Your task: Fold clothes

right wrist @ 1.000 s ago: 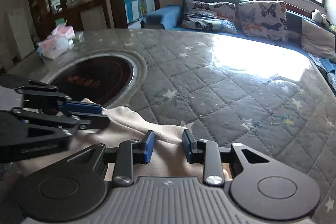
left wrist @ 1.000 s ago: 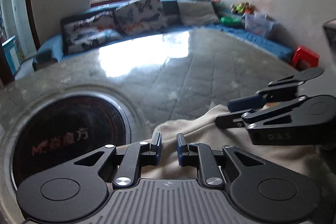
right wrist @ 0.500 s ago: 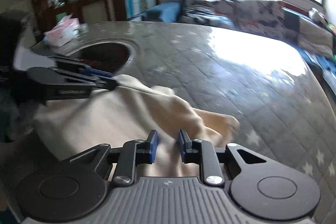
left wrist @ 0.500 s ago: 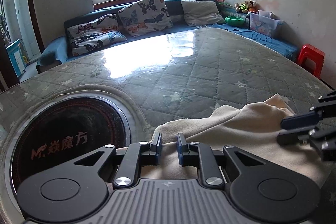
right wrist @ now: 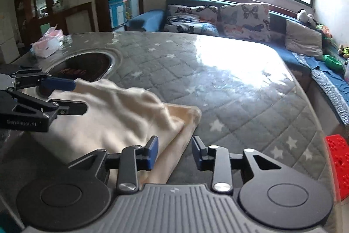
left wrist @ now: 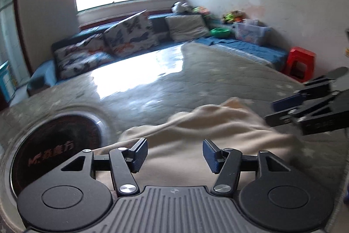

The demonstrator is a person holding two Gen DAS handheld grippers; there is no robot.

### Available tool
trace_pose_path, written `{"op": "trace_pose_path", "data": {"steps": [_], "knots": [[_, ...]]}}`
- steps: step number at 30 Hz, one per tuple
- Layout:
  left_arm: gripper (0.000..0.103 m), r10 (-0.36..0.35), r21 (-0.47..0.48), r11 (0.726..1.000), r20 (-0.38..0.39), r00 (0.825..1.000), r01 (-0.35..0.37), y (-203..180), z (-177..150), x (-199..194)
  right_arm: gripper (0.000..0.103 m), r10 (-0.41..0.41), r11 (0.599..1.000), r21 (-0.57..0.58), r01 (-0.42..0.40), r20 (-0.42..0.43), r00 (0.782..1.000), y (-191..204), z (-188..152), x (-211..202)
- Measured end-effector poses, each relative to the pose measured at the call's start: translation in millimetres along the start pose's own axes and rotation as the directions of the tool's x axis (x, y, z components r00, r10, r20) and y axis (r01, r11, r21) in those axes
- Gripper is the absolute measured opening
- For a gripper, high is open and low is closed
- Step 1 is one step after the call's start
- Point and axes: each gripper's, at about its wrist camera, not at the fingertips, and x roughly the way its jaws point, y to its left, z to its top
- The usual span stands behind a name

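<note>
A cream garment (right wrist: 122, 115) lies folded and rumpled on the grey quilted table (right wrist: 229, 84); it also shows in the left wrist view (left wrist: 207, 130). My left gripper (left wrist: 174, 155) is open above the garment's near-left part, holding nothing; it shows at the left of the right wrist view (right wrist: 74, 95). My right gripper (right wrist: 174, 153) is open over the garment's right edge, empty; it shows at the right of the left wrist view (left wrist: 270, 111).
A dark round inset (left wrist: 54, 154) sits in the table left of the garment. A pink tissue pack (right wrist: 48, 45) lies at the table's far left. A sofa with butterfly cushions (right wrist: 218, 19) stands behind. A red stool (left wrist: 302, 63) stands at the right.
Both grippers were shut on the garment and are now open; the garment lies released on the table. The right gripper has moved back toward the left one.
</note>
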Motion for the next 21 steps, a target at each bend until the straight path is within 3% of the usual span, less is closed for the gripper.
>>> {"op": "trace_pose_path", "data": {"steps": [8, 14, 18, 21], "knots": [[0.059, -0.121, 0.107, 0.987, 0.031, 0.992, 0.117, -44.0, -2.9, -5.6, 0.043, -0.001, 1.0, -0.029, 0.001, -0.002, 1.0, -0.5, -8.2, -9.9], [0.059, -0.16, 0.138, 0.978, -0.006, 0.987, 0.159, -48.6, -18.1, 0.3, 0.049, 0.054, 0.997, -0.048, -0.052, 0.034, 0.998, 8.0, -6.8, -16.1], [0.059, -0.172, 0.145, 0.974, -0.034, 0.985, 0.175, -49.0, -29.0, 4.7, 0.05, 0.042, 0.994, -0.098, -0.043, -0.009, 0.999, 16.7, -14.7, -2.9], [0.061, -0.179, 0.143, 0.973, -0.032, 0.983, 0.182, -47.6, -33.6, 4.0, 0.059, 0.036, 0.996, -0.085, -0.037, -0.011, 0.999, 11.7, -24.1, 4.3]]}}
